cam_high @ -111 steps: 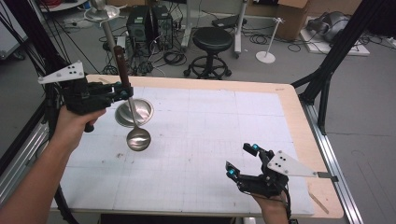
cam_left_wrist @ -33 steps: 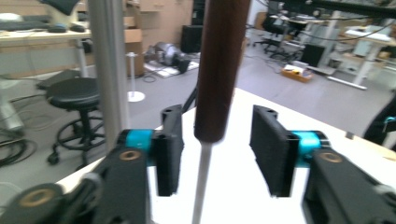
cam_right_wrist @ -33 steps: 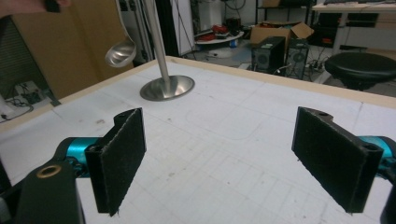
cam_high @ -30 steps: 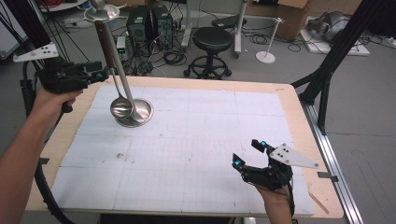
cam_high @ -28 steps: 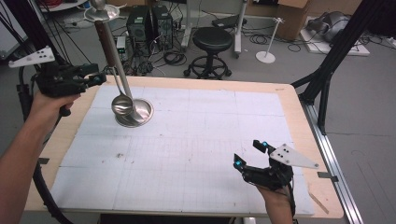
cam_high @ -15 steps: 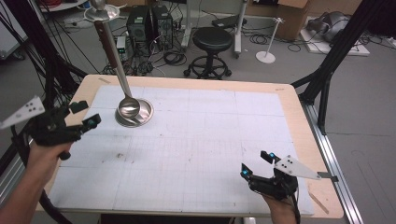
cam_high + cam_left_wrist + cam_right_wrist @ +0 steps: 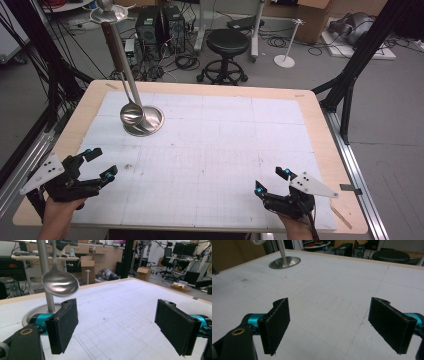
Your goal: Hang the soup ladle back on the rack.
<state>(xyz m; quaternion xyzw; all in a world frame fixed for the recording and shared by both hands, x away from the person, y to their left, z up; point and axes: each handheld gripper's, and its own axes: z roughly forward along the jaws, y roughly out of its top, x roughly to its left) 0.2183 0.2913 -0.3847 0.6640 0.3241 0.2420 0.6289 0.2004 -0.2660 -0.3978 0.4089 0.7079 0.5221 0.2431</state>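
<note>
- Two grippers rest low at the near edge of the table [image 7: 327, 150], well apart, with the white gridded mat [image 7: 225, 145] between them.
- Farthest left, the left gripper [image 7: 101, 162] sits over the near left corner of the mat. Its jaws have just been opening and now stand wide, and in the left gripper view [image 7: 117, 325] there is nothing between the pads but bare mat.
- Beyond it, at the far left of the mat, stands a metal stand [image 7: 150, 122] with a round base and a tall pole. The ladle [image 7: 131, 114] hangs alongside the pole, its thin handle running up close beside it.
- The left gripper view shows the ladle's bowl [image 7: 60, 283] in the air, clear of the base. I cannot make out where the handle's top hooks on.
- Handling, as I judge it: the ladle is polished steel, so it should be stiff and fairly light, but slippery, and free to swing on its hanger.
- The rounded bowl offers the flat pads little to bite on. The better hold is across the handle a little above the bowl, squeezed firmly so it does not slide or twist.
- The stand's wide base looks steady, though a sideways knock on the pole could rock it.
- Farthest right, the right gripper [image 7: 272, 181] lies near the front right of the mat. Its jaws are spread with nothing in them [image 7: 329, 325], facing across the mat towards the stand's base [image 7: 284, 262].
</note>
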